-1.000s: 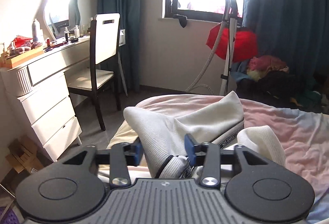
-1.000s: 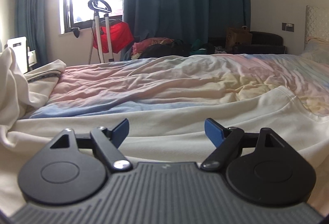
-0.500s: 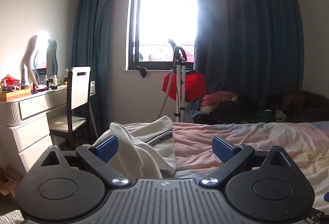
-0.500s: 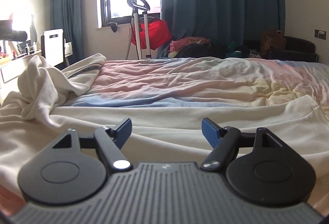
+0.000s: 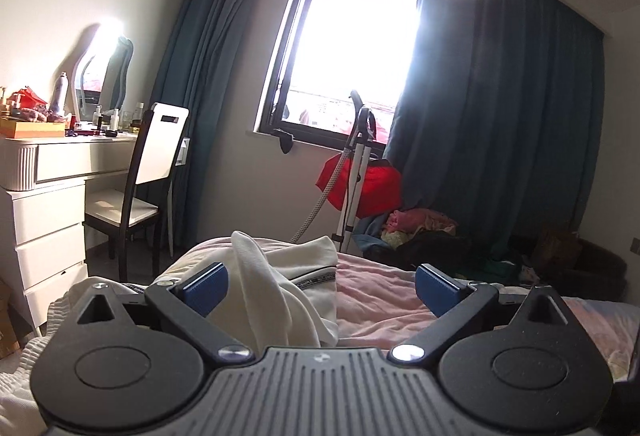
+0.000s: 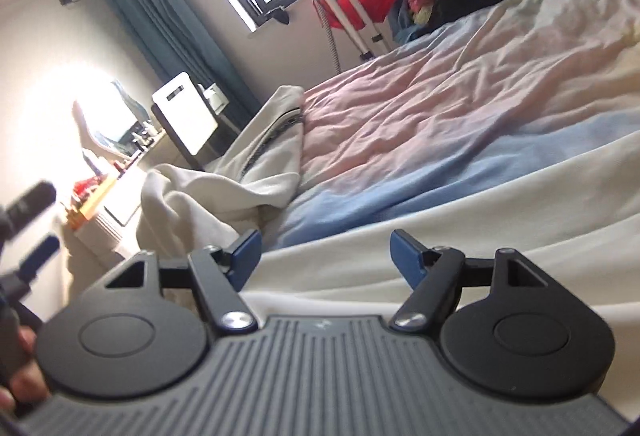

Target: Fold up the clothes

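A cream-white garment (image 5: 276, 292) lies crumpled on the bed, one fold standing up just ahead of my left gripper (image 5: 320, 288). The left gripper is open and empty, its blue pads wide apart. In the right wrist view the same garment (image 6: 248, 175) is bunched at the bed's left side, and a flat cream part (image 6: 480, 236) spreads across the front under my right gripper (image 6: 326, 252). The right gripper is open and empty, tilted, just above the flat cloth. The other hand-held gripper (image 6: 24, 236) shows at the far left edge.
The bed has a pink and blue quilt (image 6: 420, 123). A white dresser (image 5: 44, 203) and a chair (image 5: 148, 171) stand left of the bed. A garment steamer with a red item (image 5: 360, 179) and a clothes pile (image 5: 420, 224) stand under the window by dark curtains.
My left gripper opened and let go of the garment, then pulled back and tipped up. My right gripper stayed open and rolled sideways, turning towards the bunched cloth on the left.
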Demonstrator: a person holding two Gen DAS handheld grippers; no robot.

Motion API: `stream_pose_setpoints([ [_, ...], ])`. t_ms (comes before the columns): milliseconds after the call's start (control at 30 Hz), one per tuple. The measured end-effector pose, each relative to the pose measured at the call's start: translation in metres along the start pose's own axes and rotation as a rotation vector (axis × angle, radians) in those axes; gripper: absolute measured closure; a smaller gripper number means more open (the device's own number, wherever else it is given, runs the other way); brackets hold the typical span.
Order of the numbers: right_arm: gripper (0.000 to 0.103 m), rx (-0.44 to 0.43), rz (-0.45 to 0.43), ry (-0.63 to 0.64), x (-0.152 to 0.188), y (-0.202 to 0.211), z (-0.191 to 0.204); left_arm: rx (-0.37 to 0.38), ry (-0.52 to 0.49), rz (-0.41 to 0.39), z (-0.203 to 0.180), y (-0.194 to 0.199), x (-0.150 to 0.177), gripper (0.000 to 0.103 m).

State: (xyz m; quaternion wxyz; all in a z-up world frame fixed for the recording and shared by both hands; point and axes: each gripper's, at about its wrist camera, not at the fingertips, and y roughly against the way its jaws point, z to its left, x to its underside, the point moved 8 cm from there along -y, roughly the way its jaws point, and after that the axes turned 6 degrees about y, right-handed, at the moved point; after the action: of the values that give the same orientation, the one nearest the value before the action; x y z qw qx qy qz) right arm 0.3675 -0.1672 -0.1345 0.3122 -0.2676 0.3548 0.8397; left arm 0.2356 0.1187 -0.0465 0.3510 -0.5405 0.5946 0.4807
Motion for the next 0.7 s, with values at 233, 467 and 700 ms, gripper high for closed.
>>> stream_pose_setpoints([
  [233,0.029,-0.180,0.143,-0.364,-0.004,-0.163,0.021,-0.047,0.174,0.038,0.058,-0.032,0.008,0.002],
  [467,0.076,-0.133,0.025,-0.547,-0.011,-0.227,0.010,-0.050,0.333,0.067,0.094,-0.068,0.032,0.002],
  [700,0.091,0.061,-0.194,-0.317,-0.080,-0.167,0.000,0.009,0.369,0.101,0.090,-0.073,0.043,0.002],
])
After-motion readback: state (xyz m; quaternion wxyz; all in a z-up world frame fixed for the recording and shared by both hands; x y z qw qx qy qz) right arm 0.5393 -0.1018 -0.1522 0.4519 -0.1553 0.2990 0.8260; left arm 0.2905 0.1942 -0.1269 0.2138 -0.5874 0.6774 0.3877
